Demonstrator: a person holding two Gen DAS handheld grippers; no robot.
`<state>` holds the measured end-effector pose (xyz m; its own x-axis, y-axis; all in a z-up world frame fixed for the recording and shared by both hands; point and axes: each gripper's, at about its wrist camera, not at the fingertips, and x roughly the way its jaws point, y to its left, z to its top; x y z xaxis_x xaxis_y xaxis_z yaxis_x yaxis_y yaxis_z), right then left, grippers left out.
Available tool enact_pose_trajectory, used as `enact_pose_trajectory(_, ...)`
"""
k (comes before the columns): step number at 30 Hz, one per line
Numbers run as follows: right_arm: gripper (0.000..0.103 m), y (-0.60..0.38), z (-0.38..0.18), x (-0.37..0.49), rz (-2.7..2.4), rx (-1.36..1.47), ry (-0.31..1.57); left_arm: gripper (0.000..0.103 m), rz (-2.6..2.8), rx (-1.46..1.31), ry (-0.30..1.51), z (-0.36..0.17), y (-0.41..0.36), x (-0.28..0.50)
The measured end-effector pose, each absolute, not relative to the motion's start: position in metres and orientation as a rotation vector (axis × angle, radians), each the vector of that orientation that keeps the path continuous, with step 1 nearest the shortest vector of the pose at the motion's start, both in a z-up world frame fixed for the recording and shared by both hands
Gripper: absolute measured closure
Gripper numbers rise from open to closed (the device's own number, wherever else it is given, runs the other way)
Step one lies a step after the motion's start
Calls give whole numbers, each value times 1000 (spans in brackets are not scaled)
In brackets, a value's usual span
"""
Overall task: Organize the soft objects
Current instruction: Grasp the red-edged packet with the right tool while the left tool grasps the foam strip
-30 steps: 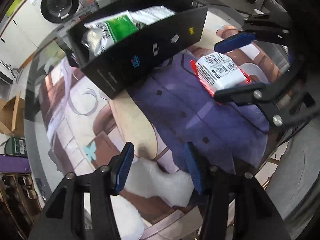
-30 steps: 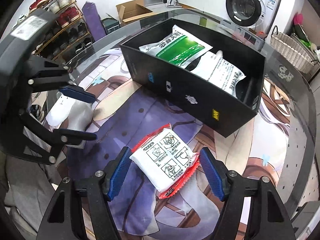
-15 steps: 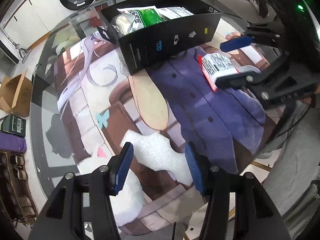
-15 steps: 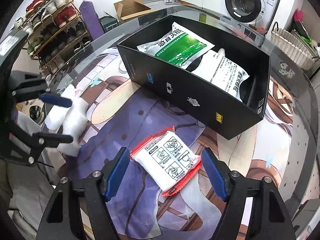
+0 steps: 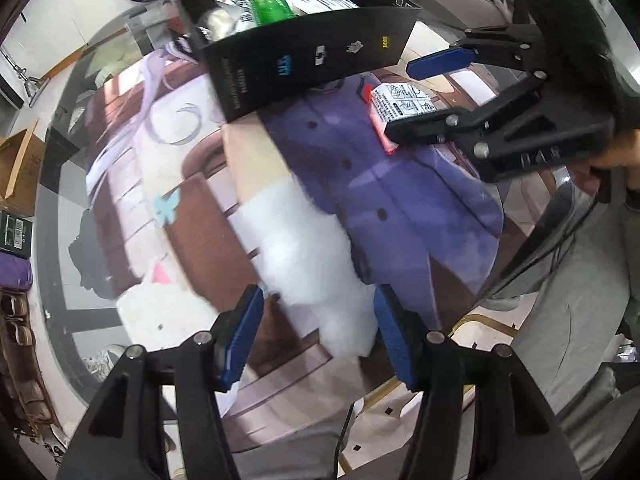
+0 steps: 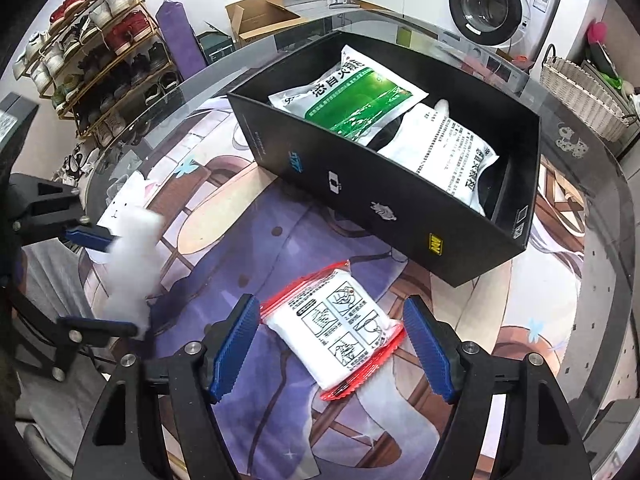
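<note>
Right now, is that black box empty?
No. The black box holds two soft packs: a green-and-white pack and a white printed pack.

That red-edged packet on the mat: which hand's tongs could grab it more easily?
Right. The right tongs are open and straddle the red-edged packet, while the left tongs are off beside the white foam piece.

Printed mat [image 6: 224, 264] on glass table [image 6: 600, 280]

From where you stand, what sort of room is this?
Probably a home laundry or utility corner used as a work area: a front-loading washing machine, a shoe rack full of sneakers and a wicker basket stand around the glass table.
</note>
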<state>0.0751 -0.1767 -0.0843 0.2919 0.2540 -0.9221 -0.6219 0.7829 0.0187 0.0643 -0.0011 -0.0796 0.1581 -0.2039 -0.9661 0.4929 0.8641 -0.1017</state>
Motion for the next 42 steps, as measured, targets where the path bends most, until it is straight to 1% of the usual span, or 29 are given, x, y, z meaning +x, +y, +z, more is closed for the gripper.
enact_pose_trajectory(8, 27, -188, -85, 78, 587, -366, 1141, 44, -435, 331, 1311, -90, -28, 97)
enact_pose_trajectory(10, 27, -189, -86, 79, 587, -372, 1142, 46, -409, 354, 1292, -88, -32, 104)
enact_pose_trajectory(16, 27, -187, -88, 80, 586, -382, 1140, 45, -425, 364, 1288, -88, -33, 91)
enact_pose_trajectory(18, 22, -185, -92, 81, 582, -392, 1148, 45, -436, 387, 1289, -88, -36, 83)
enact_pose_trajectory(19, 21, -183, -96, 82, 581, -398, 1160, 55, -435, 401, 1292, -88, -38, 81)
enact_pose_trajectory(20, 20, -182, -99, 83, 588, -396, 1173, 79, -428, 413, 1291, -88, -39, 79)
enact_pose_trajectory(21, 19, -182, -101, 83, 585, -390, 1181, 82, -418, 421, 1284, -89, -40, 79)
enact_pose_trajectory(23, 19, -183, -101, 84, 590, -362, 1210, 82, -389, 436, 1271, -88, -42, 82)
enact_pose_trajectory(25, 19, -187, -104, 83, 620, -279, 1300, 82, -351, 423, 1243, -85, -42, 89)
enact_pose_trajectory(28, 19, -192, -101, 82, 661, -214, 1339, 81, -324, 442, 1218, -81, -44, 101)
enact_pose_trajectory(32, 19, -195, -94, 80, 614, -268, 1288, 80, -334, 384, 1235, -83, -40, 112)
enact_pose_trajectory(37, 19, -180, -94, 80, 638, -343, 1212, 80, -329, 407, 1229, -89, -40, 108)
enact_pose_trajectory(39, 19, -171, -103, 81, 656, -360, 1250, 80, -340, 398, 1232, -88, -42, 108)
enact_pose_trajectory(40, 19, -171, -107, 82, 665, -328, 1295, 79, -341, 395, 1231, -88, -42, 107)
enact_pose_trajectory(42, 18, -174, -103, 83, 683, -273, 1303, 79, -342, 389, 1235, -87, -43, 107)
